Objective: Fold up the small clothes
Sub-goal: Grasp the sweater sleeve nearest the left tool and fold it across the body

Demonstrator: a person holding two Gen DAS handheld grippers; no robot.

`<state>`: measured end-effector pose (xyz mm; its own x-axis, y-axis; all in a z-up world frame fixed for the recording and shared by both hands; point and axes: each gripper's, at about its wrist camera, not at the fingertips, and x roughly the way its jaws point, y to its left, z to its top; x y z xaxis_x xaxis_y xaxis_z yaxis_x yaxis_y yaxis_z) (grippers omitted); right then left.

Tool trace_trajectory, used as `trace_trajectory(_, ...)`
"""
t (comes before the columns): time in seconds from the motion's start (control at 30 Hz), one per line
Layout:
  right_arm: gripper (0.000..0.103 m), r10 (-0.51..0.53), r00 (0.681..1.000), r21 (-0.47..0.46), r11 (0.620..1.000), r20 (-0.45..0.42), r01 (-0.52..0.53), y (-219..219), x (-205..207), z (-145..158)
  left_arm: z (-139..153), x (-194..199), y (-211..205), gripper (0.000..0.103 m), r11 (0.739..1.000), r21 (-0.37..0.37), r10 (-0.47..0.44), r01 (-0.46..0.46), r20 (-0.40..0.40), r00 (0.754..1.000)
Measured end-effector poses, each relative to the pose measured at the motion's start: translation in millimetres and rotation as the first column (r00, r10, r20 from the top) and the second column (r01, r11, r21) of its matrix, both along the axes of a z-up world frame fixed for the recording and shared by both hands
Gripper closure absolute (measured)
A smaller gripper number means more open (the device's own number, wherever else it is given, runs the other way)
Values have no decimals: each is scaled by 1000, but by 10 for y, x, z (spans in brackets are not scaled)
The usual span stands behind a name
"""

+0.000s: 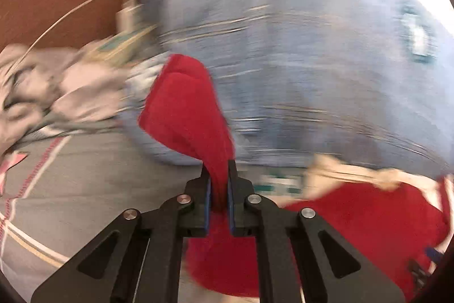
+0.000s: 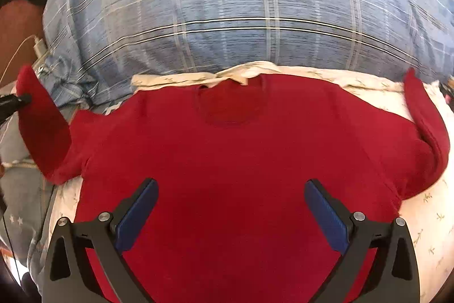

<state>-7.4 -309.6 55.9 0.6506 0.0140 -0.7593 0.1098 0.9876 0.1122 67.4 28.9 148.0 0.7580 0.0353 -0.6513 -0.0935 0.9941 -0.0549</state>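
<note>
The small red knit sweater (image 2: 235, 149) lies spread flat on a pale printed cloth (image 2: 425, 232), against a blue plaid pillow (image 2: 227, 7); no writing is readable. The left gripper (image 1: 218, 183) has its jaws clamped on the sweater's raised sleeve (image 1: 184, 107). The right gripper (image 2: 231, 213) hangs over the sweater body, jaws wide apart and empty.

Both wrist views close, sharing the red sweater (image 2: 227, 149).
</note>
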Motion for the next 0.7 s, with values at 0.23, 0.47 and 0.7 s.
trace_trajectory(0.23, 1, -75, 997, 38, 997, 9, 74, -389, -137, 46, 319, -232, -1392, 97, 940, -92, -323, 329, 68, 944)
trace_trajectory(0.47, 1, -211, 978, 63, 976, 11, 209, -999, -372, 54, -187, -263, -2611, 96, 850, -177, -507, 496, -19, 862)
trace_trajectory(0.7, 1, -289, 957, 137, 948, 2, 286, -1465, -518, 27, -772, -295, -3023, 71, 815, -208, -574, 541, -157, 804)
